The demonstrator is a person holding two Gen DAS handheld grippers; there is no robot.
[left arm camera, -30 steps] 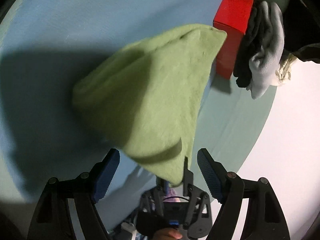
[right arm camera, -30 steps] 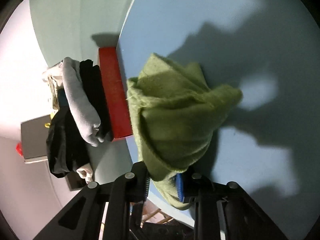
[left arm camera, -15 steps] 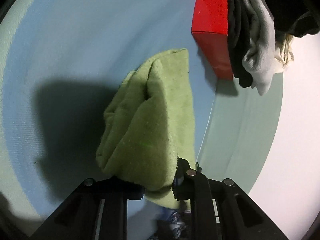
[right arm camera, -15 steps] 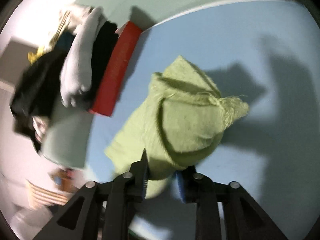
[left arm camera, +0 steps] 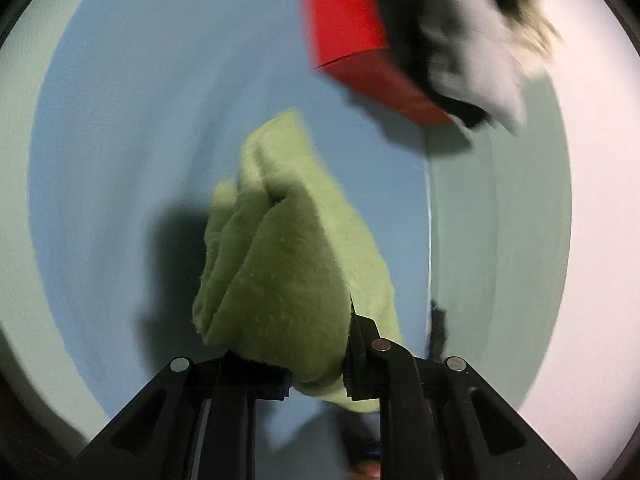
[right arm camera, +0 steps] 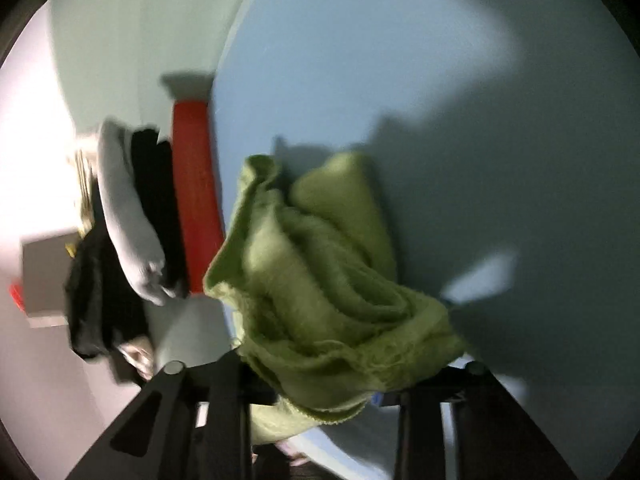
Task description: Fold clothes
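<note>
A bunched green cloth (left arm camera: 288, 264) hangs above the round blue table (left arm camera: 160, 120). My left gripper (left arm camera: 316, 376) is shut on its near edge, and the cloth trails away from the fingers toward the table's middle. In the right wrist view the same green cloth (right arm camera: 320, 292) is crumpled in thick folds. My right gripper (right arm camera: 320, 392) is shut on it, and the cloth hides the fingertips. Both views are blurred by motion.
A red box (left arm camera: 352, 40) stands near the table's edge with folded black and grey clothes (left arm camera: 460, 52) stacked against it. In the right wrist view the red box (right arm camera: 196, 196) and the clothes pile (right arm camera: 132, 216) lie left of the cloth. Beyond the table's rim is pale floor.
One second ago the left gripper was open beneath the hanging cloth; it has since shut on it. The right gripper stays shut on the cloth, which is now more bunched, and both views have swung.
</note>
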